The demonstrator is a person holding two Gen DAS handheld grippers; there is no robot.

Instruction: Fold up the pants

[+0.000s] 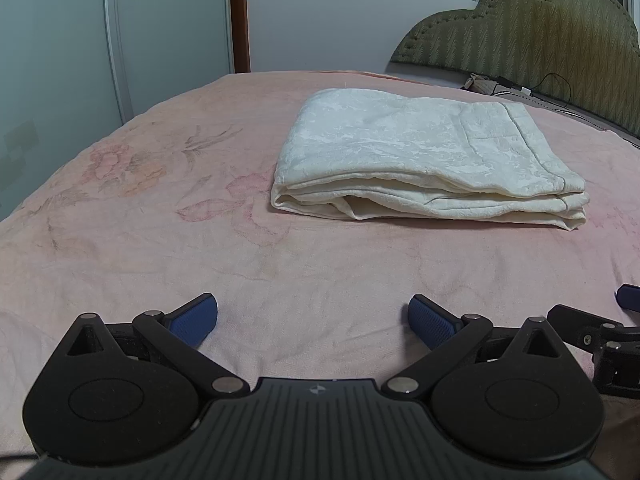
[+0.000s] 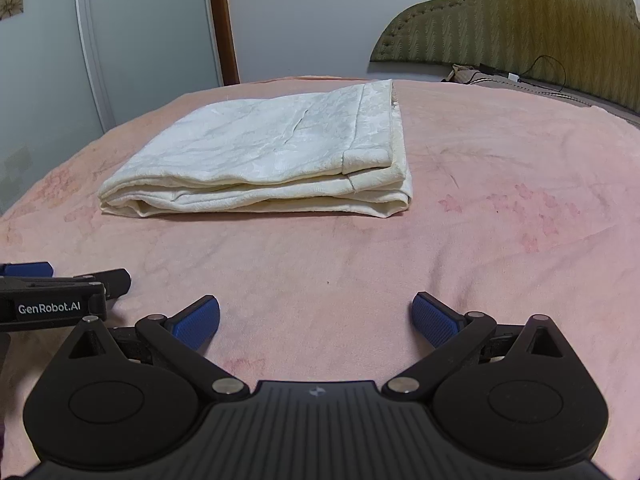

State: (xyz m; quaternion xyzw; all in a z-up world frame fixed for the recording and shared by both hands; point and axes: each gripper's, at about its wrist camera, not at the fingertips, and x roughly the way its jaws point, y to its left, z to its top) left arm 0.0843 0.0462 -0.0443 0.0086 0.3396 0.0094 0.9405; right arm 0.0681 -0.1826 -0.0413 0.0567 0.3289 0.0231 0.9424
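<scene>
The cream-white pants lie folded in a flat, layered rectangle on the pink bed; they also show in the right wrist view. My left gripper is open and empty, low over the sheet, well short of the pants' near edge. My right gripper is open and empty too, at the same distance in front of the pants. The right gripper's side shows at the right edge of the left wrist view, and the left gripper's side at the left edge of the right wrist view.
A pink floral bedsheet covers the bed. An olive padded headboard stands at the back right, with a cable and small items at its foot. Wardrobe doors and a wall lie beyond the far edge.
</scene>
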